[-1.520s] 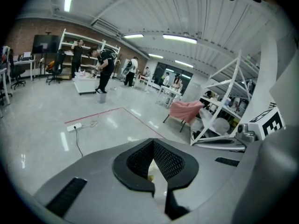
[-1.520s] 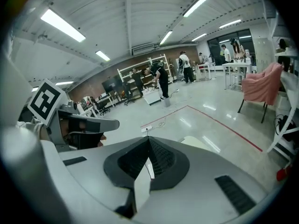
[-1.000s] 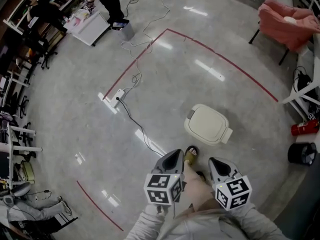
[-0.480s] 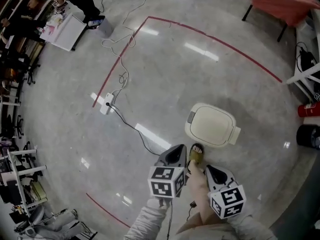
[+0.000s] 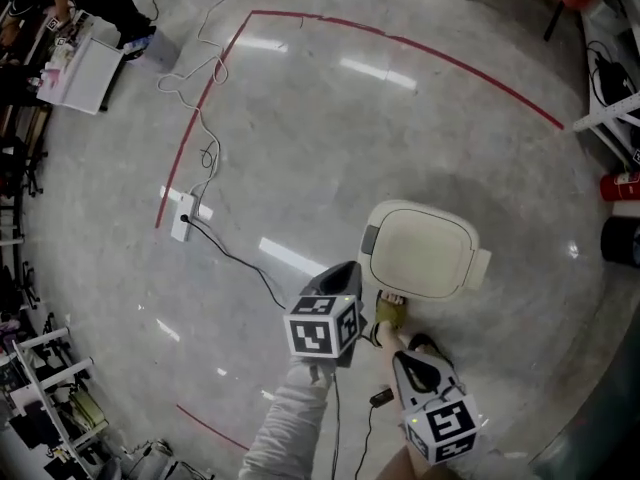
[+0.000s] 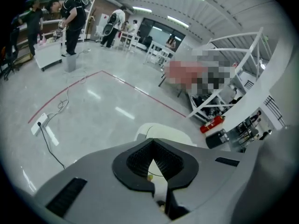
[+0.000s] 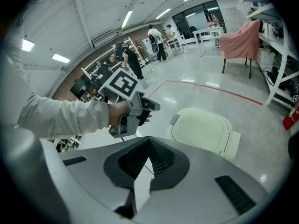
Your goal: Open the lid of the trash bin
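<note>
A cream trash bin point(image 5: 420, 250) with its lid down stands on the grey floor; it also shows in the left gripper view point(image 6: 159, 130) and the right gripper view point(image 7: 202, 127). My left gripper point(image 5: 346, 268) hovers just off the bin's near-left edge, shut with nothing in it point(image 6: 153, 139). My right gripper point(image 5: 402, 359) hangs lower, nearer my body and apart from the bin, shut and empty point(image 7: 148, 137). The right gripper view shows the left gripper point(image 7: 150, 108) held by a hand beside the bin. A foot in a yellowish sandal point(image 5: 387, 314) rests at the bin's near edge.
A white power strip point(image 5: 182, 216) with a black cable lies to the left. A red tape line point(image 5: 400, 40) curves across the far floor. At the right edge are a red fire extinguisher point(image 5: 622, 183), a black bucket point(image 5: 620, 240) and white rack legs point(image 5: 608, 113).
The view has closed in on the bin. My left gripper has come up beside the bin's near-left edge; my right gripper has dropped back toward my body.
</note>
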`<move>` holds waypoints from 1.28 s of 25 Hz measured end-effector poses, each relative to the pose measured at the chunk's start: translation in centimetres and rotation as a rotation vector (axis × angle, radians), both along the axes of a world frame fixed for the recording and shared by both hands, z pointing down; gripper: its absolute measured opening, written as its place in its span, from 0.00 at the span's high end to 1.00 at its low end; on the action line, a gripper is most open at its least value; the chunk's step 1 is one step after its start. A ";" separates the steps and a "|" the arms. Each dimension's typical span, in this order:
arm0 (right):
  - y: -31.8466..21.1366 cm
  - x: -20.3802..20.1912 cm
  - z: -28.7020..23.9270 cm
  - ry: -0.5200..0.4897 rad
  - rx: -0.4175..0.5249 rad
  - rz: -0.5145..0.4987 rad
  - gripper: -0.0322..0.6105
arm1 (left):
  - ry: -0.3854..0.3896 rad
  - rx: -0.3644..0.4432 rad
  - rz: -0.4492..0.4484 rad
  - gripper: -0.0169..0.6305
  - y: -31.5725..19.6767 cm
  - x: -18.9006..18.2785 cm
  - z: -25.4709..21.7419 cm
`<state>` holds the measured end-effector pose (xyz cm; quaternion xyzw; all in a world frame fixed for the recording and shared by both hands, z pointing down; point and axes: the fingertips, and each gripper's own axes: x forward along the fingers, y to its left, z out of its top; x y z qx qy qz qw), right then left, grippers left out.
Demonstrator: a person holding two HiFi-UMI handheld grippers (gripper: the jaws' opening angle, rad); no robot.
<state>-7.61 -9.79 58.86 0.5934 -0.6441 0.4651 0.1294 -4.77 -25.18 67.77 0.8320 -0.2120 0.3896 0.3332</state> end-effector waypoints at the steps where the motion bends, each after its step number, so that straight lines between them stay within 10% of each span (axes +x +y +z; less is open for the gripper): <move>1: -0.1 -0.1 0.5 -0.008 -0.008 0.004 0.95 | -0.010 -0.001 0.015 0.96 -0.3 0.4 1.1; 18: 0.1 -1.3 4.3 -0.089 -0.048 0.011 0.95 | -0.182 -0.044 0.206 0.96 -2.1 3.2 12.4; 32: 0.3 -2.3 4.8 -0.116 -0.044 0.005 0.95 | -0.174 -0.107 0.195 0.96 -2.6 3.0 13.3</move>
